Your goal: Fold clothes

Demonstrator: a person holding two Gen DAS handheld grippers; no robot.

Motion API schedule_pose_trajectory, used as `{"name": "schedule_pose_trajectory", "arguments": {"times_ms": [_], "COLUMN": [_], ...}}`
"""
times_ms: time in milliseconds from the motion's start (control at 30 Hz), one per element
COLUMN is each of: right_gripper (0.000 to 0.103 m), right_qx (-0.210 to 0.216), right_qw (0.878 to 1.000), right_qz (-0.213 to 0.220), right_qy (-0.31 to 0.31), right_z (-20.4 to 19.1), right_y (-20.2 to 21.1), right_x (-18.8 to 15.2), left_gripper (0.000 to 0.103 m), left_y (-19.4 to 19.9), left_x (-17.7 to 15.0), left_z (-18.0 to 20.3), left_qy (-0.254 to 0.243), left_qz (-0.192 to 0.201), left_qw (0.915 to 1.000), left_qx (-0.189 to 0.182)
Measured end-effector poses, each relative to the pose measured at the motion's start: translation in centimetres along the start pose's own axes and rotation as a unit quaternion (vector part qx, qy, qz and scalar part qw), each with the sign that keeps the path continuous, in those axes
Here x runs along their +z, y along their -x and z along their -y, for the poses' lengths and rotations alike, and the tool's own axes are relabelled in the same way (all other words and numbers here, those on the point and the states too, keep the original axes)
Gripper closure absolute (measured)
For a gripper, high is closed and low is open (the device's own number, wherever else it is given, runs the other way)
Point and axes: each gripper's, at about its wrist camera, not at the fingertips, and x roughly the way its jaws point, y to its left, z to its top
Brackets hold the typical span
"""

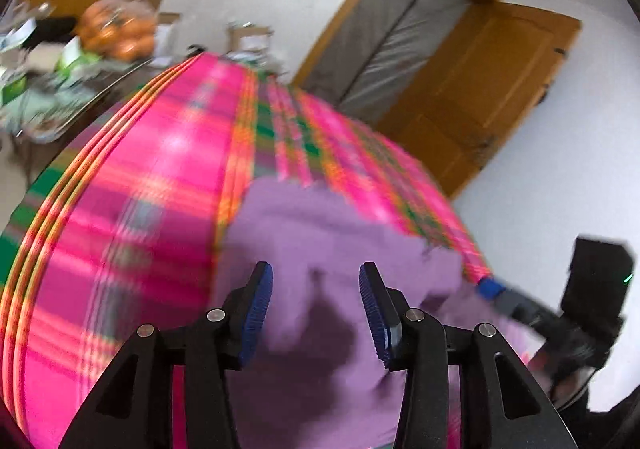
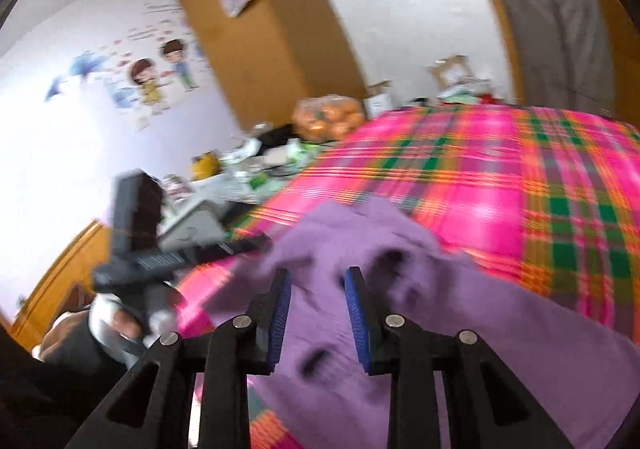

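Observation:
A purple garment [image 1: 320, 233] lies crumpled on a bed covered by a pink, green and orange plaid spread [image 1: 160, 177]. My left gripper [image 1: 316, 269] hovers over the garment, jaws open, nothing between the blue pads [image 1: 258, 297]. In the right wrist view the same purple garment [image 2: 400, 289] spreads under my right gripper [image 2: 318, 273], which is also open and empty above the cloth. The right gripper's blue tip [image 1: 490, 287] shows at the garment's right edge. The left gripper's body [image 2: 160, 261], held by a hand [image 2: 120, 321], reaches the garment's left edge. Both views are motion-blurred.
A cluttered side table [image 2: 240, 177] with a bag of oranges [image 2: 328, 117] stands beside the bed. A wooden wardrobe [image 2: 264, 33] and wall stickers [image 2: 156, 77] are behind it. An open wooden door [image 1: 488, 89] and a grey mattress [image 1: 392, 37] stand past the bed's far end.

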Motion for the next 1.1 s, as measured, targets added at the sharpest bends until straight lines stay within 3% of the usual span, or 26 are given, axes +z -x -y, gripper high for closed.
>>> {"name": "schedule_pose_trajectory", "arguments": {"times_ms": [100,200,233,267,367,467,567,667,833,900,1100], "right_gripper": [0.073,0.077,0.085,0.103,0.103,0.098,0.096,0.096,0.095,0.093,0.092], "right_qx": [-0.002,-0.051,-0.072,-0.083,-0.06,-0.069,-0.039,-0.037,-0.041,-0.054,-0.074], "right_qw": [1.0,0.995,0.991,0.986,0.979,0.985,0.994,0.998,0.996,0.99,0.988], "right_qz": [-0.021,-0.055,-0.066,-0.071,-0.06,-0.045,-0.026,-0.042,-0.073,-0.111,-0.112], "right_qy": [-0.012,-0.067,-0.09,-0.122,-0.184,-0.15,-0.094,-0.043,0.034,0.061,0.077], "right_z": [0.3,3.6,4.9,6.6,9.1,7.7,5.3,3.3,0.4,-0.4,-1.0], "right_y": [-3.0,-5.7,-6.5,-6.8,-5.9,-4.6,-2.8,-2.4,-2.0,-2.6,-2.1], "right_x": [1.1,1.2,1.1,0.8,-0.2,-0.1,-0.4,-1.7,-4.0,-5.4,-6.1], "left_gripper": [0.056,0.056,0.056,0.056,0.056,0.056,0.056,0.056,0.056,0.056,0.056], "left_y": [0.2,0.4,0.5,0.7,0.7,0.6,0.7,0.2,-0.2,-0.5,-1.4], "left_x": [-1.1,-1.7,-1.9,-2.2,-2.6,-3.1,-3.5,-3.7,-4.6,-5.2,-6.3], "left_z": [-0.3,0.4,0.6,0.8,1.2,1.2,2.1,2.9,4.6,5.1,5.5], "left_qy": [0.001,-0.017,-0.025,-0.033,-0.049,-0.059,-0.076,-0.092,-0.133,-0.149,-0.162], "left_qz": [-0.007,-0.012,-0.014,-0.018,-0.03,-0.039,-0.04,-0.045,-0.045,-0.045,-0.04], "left_qw": [0.9999,0.9997,0.9995,0.9992,0.9982,0.9974,0.9963,0.9948,0.9898,0.987,0.9836], "left_qx": [0.011,0.013,0.014,0.014,0.013,0.014,0.007,0.006,0.026,0.039,0.07]}}
